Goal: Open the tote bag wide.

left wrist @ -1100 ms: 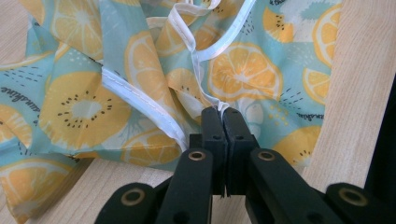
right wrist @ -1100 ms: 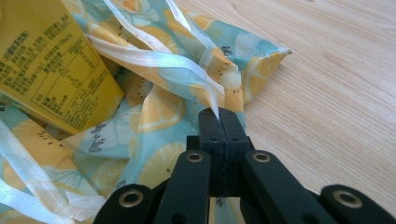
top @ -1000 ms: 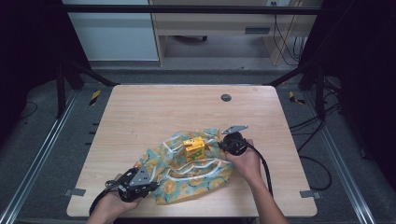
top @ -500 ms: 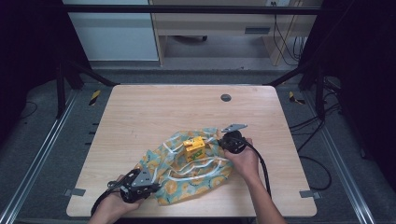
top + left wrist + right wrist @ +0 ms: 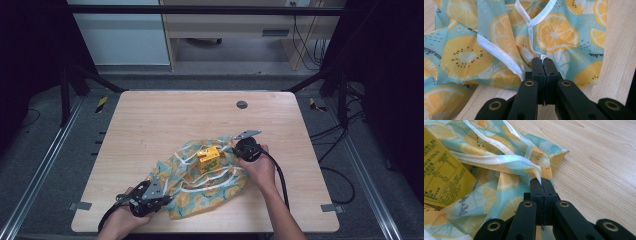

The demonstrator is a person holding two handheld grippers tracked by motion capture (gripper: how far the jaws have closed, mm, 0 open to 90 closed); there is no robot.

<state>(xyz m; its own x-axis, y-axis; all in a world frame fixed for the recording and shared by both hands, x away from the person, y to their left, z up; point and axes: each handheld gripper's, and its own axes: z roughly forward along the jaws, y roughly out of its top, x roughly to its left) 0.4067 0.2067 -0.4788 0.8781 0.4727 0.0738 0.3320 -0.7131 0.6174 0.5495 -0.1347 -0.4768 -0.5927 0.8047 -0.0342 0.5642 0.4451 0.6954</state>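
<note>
Now, lemon-print cloth on table, opposite edges pinched in closed left fingers, right fingers

Both grippers are showing matte black linkage arms with brass-ringed pivot holes — the left gripper and right gripper alike — thick black cables trailing behind, forearms going bare, unsleeved.
</note>
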